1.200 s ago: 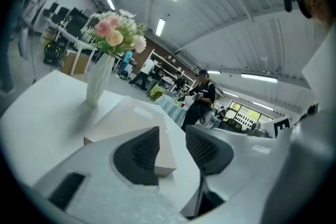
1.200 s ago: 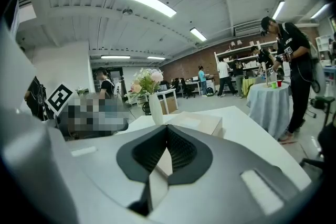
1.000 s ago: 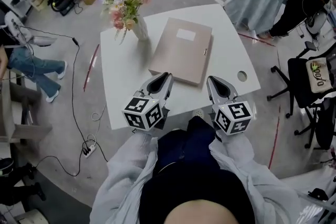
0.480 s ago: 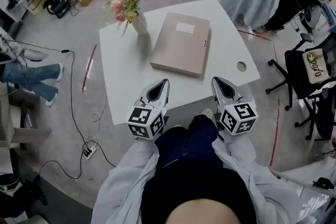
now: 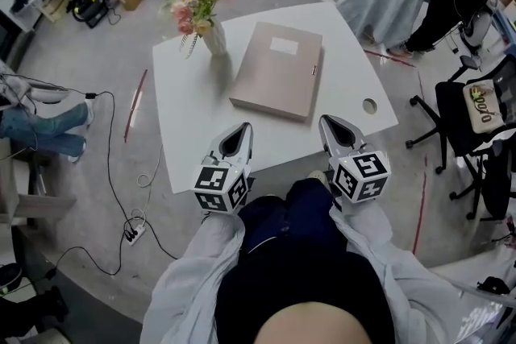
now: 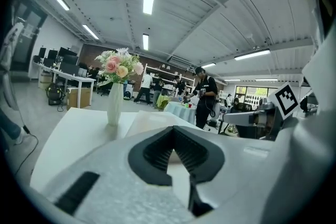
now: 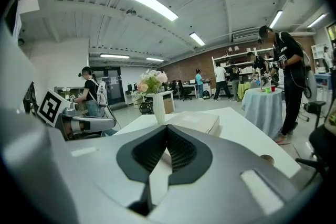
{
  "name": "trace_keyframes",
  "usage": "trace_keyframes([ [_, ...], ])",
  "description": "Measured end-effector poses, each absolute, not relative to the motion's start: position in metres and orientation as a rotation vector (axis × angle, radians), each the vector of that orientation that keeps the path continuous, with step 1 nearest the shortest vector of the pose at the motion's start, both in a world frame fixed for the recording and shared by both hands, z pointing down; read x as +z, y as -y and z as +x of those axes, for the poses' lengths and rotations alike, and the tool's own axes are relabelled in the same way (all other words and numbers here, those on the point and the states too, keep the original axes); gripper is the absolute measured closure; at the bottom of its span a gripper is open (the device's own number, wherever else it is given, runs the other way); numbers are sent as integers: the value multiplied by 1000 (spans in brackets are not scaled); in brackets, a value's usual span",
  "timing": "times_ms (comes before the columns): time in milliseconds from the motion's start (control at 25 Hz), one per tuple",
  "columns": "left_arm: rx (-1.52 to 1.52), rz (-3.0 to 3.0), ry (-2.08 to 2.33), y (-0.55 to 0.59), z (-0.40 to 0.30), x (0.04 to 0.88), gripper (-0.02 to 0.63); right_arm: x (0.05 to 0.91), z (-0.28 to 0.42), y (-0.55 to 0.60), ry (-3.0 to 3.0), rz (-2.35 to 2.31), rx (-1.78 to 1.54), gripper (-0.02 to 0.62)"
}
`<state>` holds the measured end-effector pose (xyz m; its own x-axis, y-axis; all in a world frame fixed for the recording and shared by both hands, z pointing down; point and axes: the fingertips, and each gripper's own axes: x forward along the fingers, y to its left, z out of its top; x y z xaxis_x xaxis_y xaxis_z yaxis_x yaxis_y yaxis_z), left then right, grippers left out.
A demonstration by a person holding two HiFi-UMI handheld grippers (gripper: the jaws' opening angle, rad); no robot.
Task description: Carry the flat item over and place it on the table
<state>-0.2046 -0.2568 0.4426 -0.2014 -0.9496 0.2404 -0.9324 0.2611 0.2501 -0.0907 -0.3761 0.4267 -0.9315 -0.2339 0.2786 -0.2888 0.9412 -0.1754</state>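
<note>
The beige file box [image 5: 278, 70] lies flat on the white table [image 5: 189, 117], with a flower vase [image 5: 211, 36] at its ten o'clock. The left gripper [image 5: 234, 142] and right gripper [image 5: 337, 133] hover at its six o'clock, jaws pressed together and empty.

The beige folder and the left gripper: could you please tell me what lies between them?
Only bare white table separates the folder from the left gripper, as the head view shows.
</note>
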Motion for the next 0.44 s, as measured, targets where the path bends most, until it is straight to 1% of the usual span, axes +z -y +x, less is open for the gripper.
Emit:
trace_keyframes([
  [440,-80,1694,2221,255,-213,444,598,427,-108,373,2844,341,299,584],
])
